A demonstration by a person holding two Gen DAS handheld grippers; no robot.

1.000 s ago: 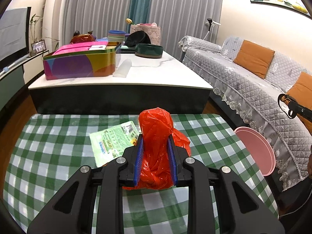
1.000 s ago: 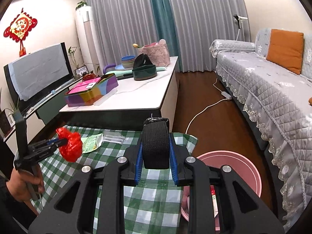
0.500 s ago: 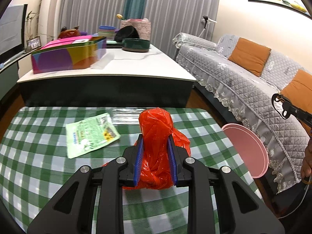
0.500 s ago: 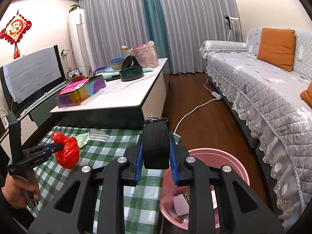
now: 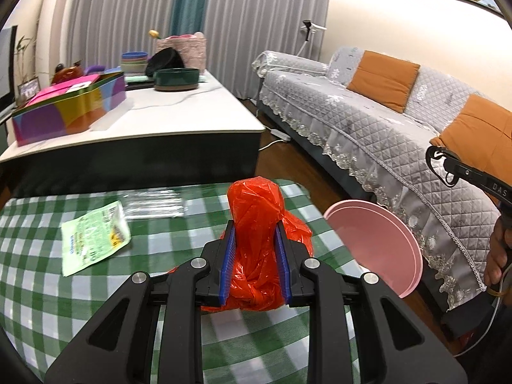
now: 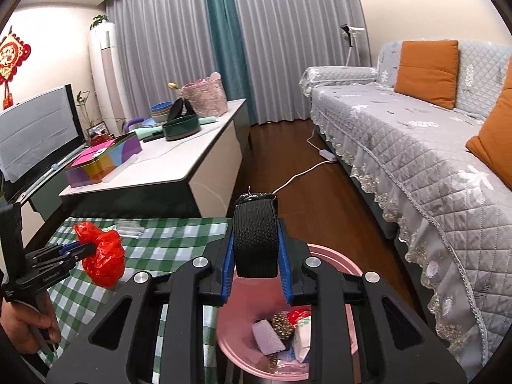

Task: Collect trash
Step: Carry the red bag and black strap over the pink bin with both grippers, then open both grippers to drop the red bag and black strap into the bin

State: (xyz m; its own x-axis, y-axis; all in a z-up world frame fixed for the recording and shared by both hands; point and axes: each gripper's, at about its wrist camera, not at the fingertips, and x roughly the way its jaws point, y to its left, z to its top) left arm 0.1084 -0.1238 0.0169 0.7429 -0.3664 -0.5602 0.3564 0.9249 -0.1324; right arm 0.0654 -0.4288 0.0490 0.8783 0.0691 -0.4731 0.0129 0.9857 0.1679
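My left gripper (image 5: pixel 255 240) is shut on a crumpled red plastic bag (image 5: pixel 256 211), held above the green checked tablecloth (image 5: pixel 96 288) near its right end. The same red plastic bag (image 6: pixel 102 256) and left gripper (image 6: pixel 84 248) show at the left of the right wrist view. My right gripper (image 6: pixel 255 249) is shut on a black webbing strap (image 6: pixel 255 236), held over the pink bin (image 6: pixel 332 262), which holds several pieces of trash. The pink bin (image 5: pixel 377 243) stands on the floor just beyond the cloth's right edge. A green packet (image 5: pixel 94 240) and a clear wrapper (image 5: pixel 153 204) lie on the cloth.
A white low table (image 5: pixel 153 118) with a colourful tin box (image 5: pixel 70 108), bowls and a basket stands behind the cloth. A grey quilted sofa (image 6: pixel 416 147) with orange cushions runs along the right. A power strip and cable (image 6: pixel 326 155) lie on the wood floor.
Both grippers have moved to the right with their loads. The right one now hangs over the pink bin, and the bin has come closer in the left wrist view.
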